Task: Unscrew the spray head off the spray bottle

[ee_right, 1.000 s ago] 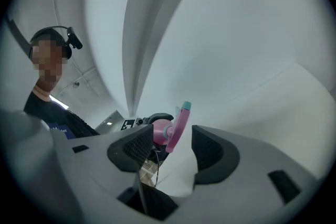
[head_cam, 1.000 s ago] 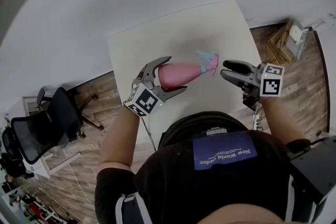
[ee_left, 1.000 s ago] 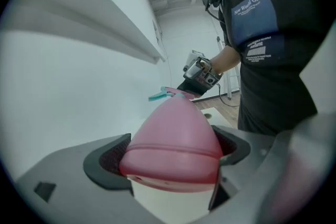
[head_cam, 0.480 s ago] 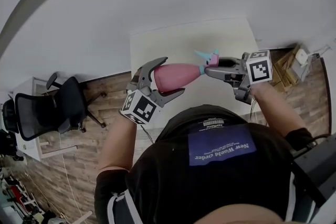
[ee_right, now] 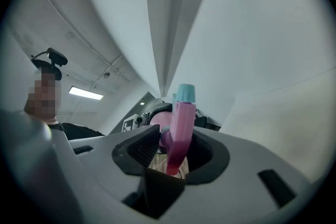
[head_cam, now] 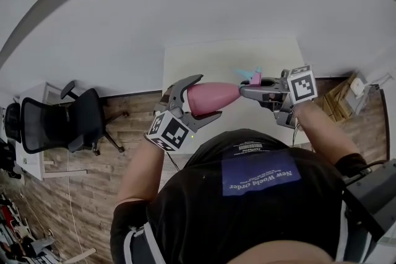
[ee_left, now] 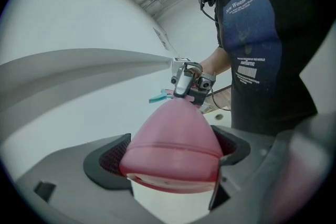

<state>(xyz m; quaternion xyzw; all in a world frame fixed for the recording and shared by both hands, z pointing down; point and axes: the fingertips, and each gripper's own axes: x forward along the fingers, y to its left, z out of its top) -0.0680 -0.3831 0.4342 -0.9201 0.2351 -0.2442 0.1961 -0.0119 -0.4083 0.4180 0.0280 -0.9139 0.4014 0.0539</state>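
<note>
Pink spray bottle [ee_left: 173, 139] clamped in left gripper [head_cam: 209, 96] jaws above worktop [head_cam: 204, 62]; right gripper [head_cam: 247, 87] jaws have just been closing onto spray head [ee_right: 182, 118]

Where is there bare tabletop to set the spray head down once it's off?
The far half of the white table, between the wall and the held spray bottle, is bare. The near edge is crowded: bottle, spray head and the person's torso hang over it.
</note>
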